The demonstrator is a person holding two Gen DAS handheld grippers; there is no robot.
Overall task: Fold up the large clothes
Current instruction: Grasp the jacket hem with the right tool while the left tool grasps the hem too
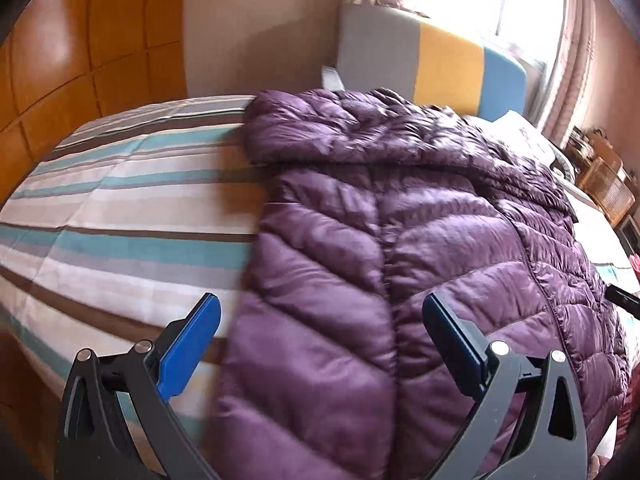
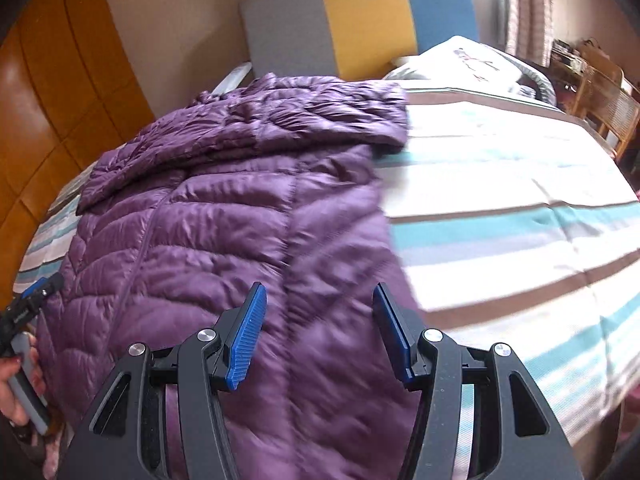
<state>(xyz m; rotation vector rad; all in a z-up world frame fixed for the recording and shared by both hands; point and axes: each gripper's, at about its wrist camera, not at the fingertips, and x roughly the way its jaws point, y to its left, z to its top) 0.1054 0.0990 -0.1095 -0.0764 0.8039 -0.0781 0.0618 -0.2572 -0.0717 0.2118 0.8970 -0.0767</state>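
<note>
Left gripper [image 1: 320, 344]: jaws spread wide, blue pads [image 1: 190, 354] clear of everything, nothing held. It hangs tilted down over the near left edge of the purple puffer jacket [image 1: 400, 208]; the left pad sits over bare striped bedspread [image 1: 120, 208], the right pad over quilted fabric, no contact visible. Right gripper [image 2: 320, 336]: jaws parted about halfway, empty, both pads above the jacket [image 2: 224, 216] near its right edge, which runs just right of the right-hand pad; whether the tips brush the fabric cannot be told because of blur. The jacket lies flat along the bed, hem end near, hood or collar end far, a folded-over section lying across its far part. In the right wrist view the left gripper [image 2: 38, 286] shows at the jacket's far left margin, a hand [image 2: 16, 388] on its grey handle. Beyond the jacket: a grey, yellow and blue headboard [image 2: 360, 20], a pillow [image 2: 472, 60] at far right, wooden panelling [image 1: 80, 40] at left.
</note>
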